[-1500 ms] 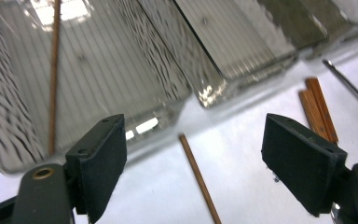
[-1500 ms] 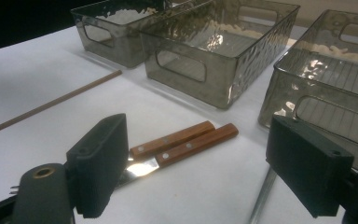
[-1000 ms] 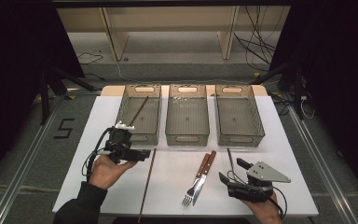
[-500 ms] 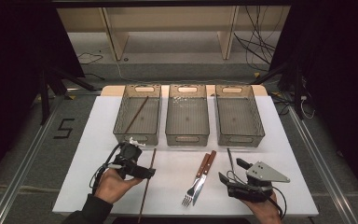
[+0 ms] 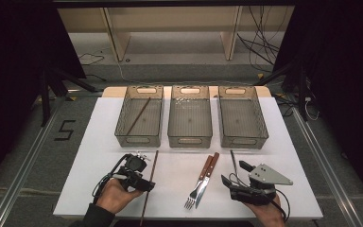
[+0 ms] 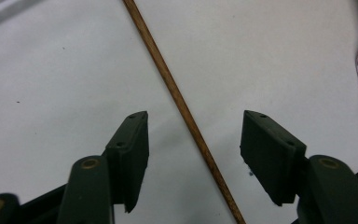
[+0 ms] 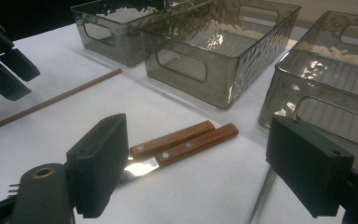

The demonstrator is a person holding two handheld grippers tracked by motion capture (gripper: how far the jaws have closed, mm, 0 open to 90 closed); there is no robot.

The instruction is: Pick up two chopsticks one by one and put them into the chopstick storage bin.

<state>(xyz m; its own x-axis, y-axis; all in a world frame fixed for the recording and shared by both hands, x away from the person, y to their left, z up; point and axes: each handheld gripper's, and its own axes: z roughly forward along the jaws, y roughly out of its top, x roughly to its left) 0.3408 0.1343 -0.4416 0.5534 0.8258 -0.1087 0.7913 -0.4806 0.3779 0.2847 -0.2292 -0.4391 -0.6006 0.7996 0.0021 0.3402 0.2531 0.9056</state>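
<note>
A brown wooden chopstick (image 5: 150,184) lies lengthwise on the white table (image 5: 94,142) at the near left. My left gripper (image 5: 144,182) is low over it and open, and in the left gripper view the chopstick (image 6: 168,84) runs between the jaws of the left gripper (image 6: 194,116) with a gap on each side. A second chopstick (image 5: 138,115) lies in the left bin (image 5: 123,124). My right gripper (image 5: 234,172) rests open near the front right with nothing between its jaws, and the right gripper (image 7: 198,122) faces a fork and knife (image 7: 182,142) with wooden handles.
Three clear bins stand in a row at mid table: the left one, a middle bin (image 5: 189,137) and a right bin (image 5: 260,124). The fork and knife (image 5: 202,179) lie between the grippers. A thin dark rod (image 5: 233,161) lies by the right gripper.
My left gripper has moved toward the near edge and a little right, down to the chopstick, which now sits between its open jaws. The right gripper has not moved.
</note>
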